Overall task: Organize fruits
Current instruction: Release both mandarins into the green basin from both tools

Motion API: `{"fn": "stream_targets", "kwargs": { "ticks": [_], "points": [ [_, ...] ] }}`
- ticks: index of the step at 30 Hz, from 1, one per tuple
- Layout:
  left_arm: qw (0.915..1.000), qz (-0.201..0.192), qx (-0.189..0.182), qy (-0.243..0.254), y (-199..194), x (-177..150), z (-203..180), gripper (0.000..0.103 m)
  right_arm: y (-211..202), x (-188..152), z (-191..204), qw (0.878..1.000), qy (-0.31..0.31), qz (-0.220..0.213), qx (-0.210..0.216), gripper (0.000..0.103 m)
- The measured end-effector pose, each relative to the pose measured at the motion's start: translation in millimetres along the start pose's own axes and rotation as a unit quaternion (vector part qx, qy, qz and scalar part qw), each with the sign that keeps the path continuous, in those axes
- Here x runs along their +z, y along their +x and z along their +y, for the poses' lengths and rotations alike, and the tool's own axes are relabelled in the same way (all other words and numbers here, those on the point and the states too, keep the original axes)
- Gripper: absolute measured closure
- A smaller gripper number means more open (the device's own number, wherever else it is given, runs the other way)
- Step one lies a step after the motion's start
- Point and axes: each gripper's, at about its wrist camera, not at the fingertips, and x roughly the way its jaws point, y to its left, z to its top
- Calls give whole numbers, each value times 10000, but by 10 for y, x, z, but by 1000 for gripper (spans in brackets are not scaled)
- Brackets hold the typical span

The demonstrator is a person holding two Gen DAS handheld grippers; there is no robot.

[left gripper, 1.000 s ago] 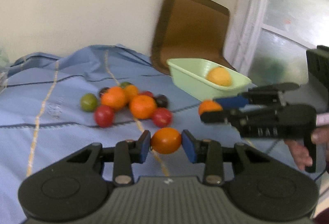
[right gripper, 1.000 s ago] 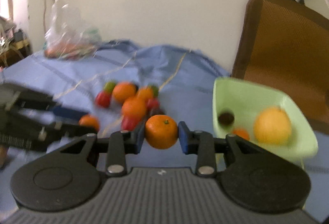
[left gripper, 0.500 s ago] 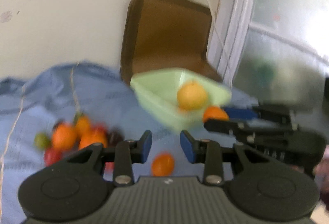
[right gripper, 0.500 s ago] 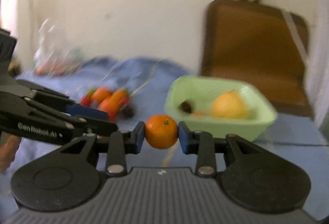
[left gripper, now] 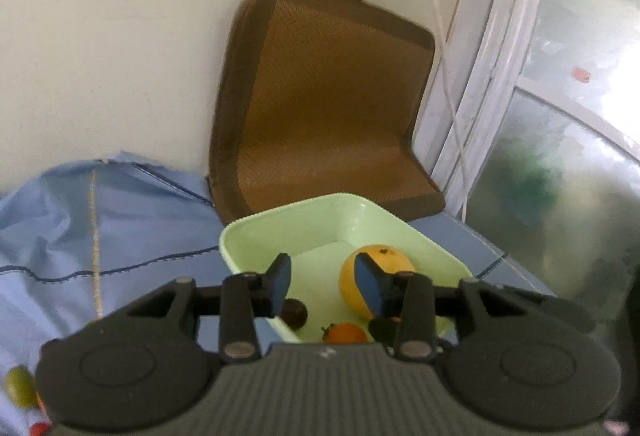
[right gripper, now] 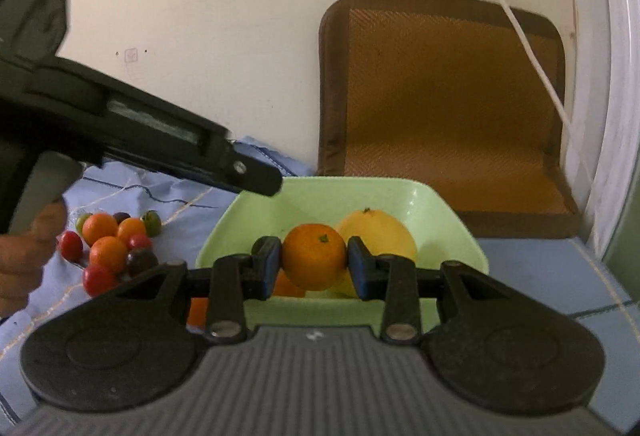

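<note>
A pale green tray (left gripper: 420, 232) (right gripper: 448, 220) sits on the blue cloth. In the left wrist view it holds a large yellow-orange fruit (left gripper: 380, 264), a small orange (left gripper: 346, 333) and a dark plum (left gripper: 294, 312). My left gripper (left gripper: 324, 282) is open and empty above the tray's near side. My right gripper (right gripper: 314, 264) is shut on an orange (right gripper: 314, 260), held over the tray's front edge beside the yellow fruit (right gripper: 384, 236). The left gripper's body (right gripper: 152, 144) reaches in from the left in the right wrist view.
A pile of oranges, red tomatoes, green and dark fruits (right gripper: 108, 248) lies on the blue cloth (right gripper: 176, 204) left of the tray. A brown seat cushion (left gripper: 328, 108) leans on the wall behind. White cables and a window frame (left gripper: 480, 84) are at the right.
My left gripper opened and dropped its orange, which now lies in the tray, and has moved over it. My right gripper carried its orange right to the tray's front edge.
</note>
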Motion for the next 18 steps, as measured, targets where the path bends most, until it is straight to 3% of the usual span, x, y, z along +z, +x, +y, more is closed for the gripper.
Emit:
{"fn": "stream_targets", "kwargs": {
  "ticks": [2,6,12,15,18],
  "points": [
    [9999,-127,-4,-15,-192,-121,81,61,-22,1,-48,9999,107,-65,5,51],
    [9997,-95,206,54,-459,-402,223,60,-156,26,-210,9972,616,-415,67,51],
    [9928,344,713,896,-215,-608,-41,55,-238,36,-405,9902,1247,-627,-51,51],
    [9880,455,877,1185,-46,-650,-117,59,-283,27,-438,9886,1298,-741,-203,51],
    [9887,596,698,1185,1,-677,-136,75,-264,32,-447,9881,1304,-755,-304,51]
  ]
}}
